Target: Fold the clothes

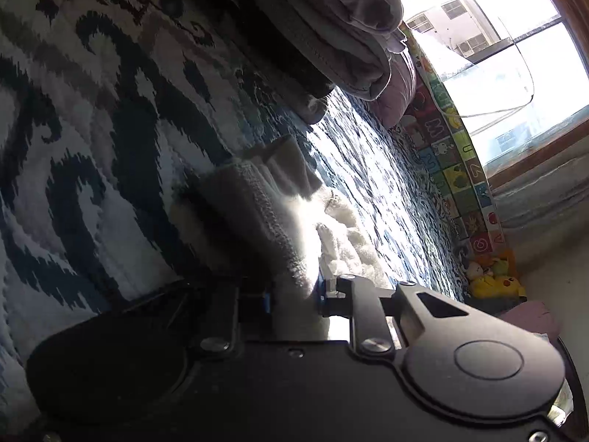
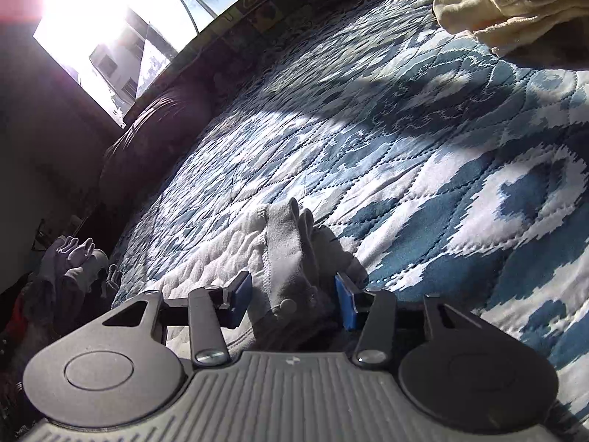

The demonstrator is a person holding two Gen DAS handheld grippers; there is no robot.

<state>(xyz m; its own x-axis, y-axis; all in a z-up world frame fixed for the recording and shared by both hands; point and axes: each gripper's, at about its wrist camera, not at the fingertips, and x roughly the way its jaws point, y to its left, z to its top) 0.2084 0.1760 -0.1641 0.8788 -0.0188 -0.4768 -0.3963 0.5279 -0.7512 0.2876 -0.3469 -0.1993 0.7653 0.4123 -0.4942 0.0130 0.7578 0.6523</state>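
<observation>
While the left claw (image 1: 294, 294) is clamping a bunched fold of the white garment (image 1: 257, 213), the cloth is running away from its pads toward the window (image 1: 497, 55), long axis along the claw's line, its far end lying on the bed (image 1: 92, 147). In the right view the right claw (image 2: 294, 302) is standing with its blue pads (image 2: 241, 296) apart, a grey strip of the garment (image 2: 291, 258) lying between them and pointing away up the quilt; whether the pads are touching it I cannot tell. A stack of folded clothes (image 1: 331, 29) is sitting further up the bed, and a cream garment (image 2: 515, 11) is lying near the far edge. Between these, a wide stretch of quilt is lying open. The bed's edge is dropping off just left of the right claw, toward a pile of clothes (image 2: 70, 269).
</observation>
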